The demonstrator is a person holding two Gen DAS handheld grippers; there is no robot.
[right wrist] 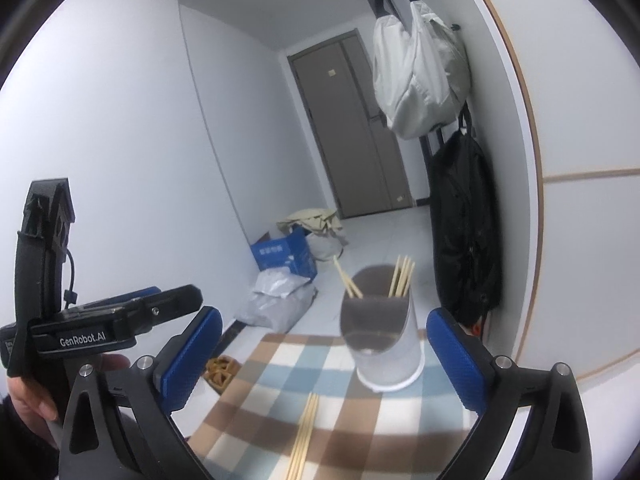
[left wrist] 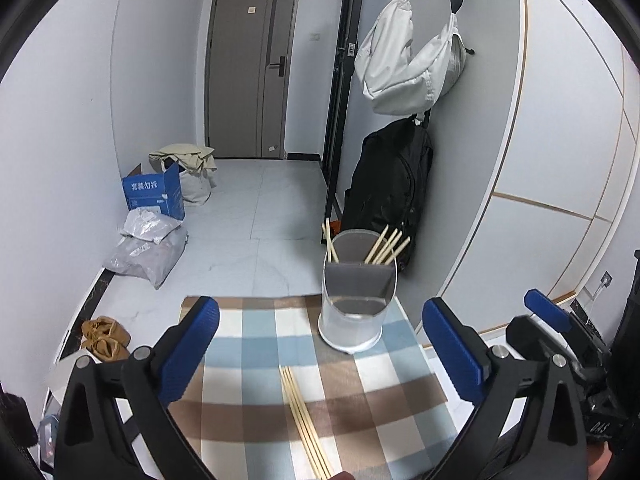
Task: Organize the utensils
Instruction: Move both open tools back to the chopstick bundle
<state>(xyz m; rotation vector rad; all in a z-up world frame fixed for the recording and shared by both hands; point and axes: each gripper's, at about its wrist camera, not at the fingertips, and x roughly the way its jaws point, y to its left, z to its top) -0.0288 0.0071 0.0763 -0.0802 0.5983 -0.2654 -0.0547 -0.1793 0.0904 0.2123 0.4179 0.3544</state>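
Pale bag (left wrist: 408, 60) hanging above black backpack (left wrist: 390, 176); blue carton (left wrist: 154, 194), plastic-wrapped parcels (left wrist: 146, 248), tan shoes (left wrist: 105, 338) on floor; grey door (left wrist: 250, 68) beyond.

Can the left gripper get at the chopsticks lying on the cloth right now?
Probably yes. The left gripper has its jaws wide open and empty, and the loose chopsticks lie bare on the checked cloth between them. The holder stands farther back, out of the way.
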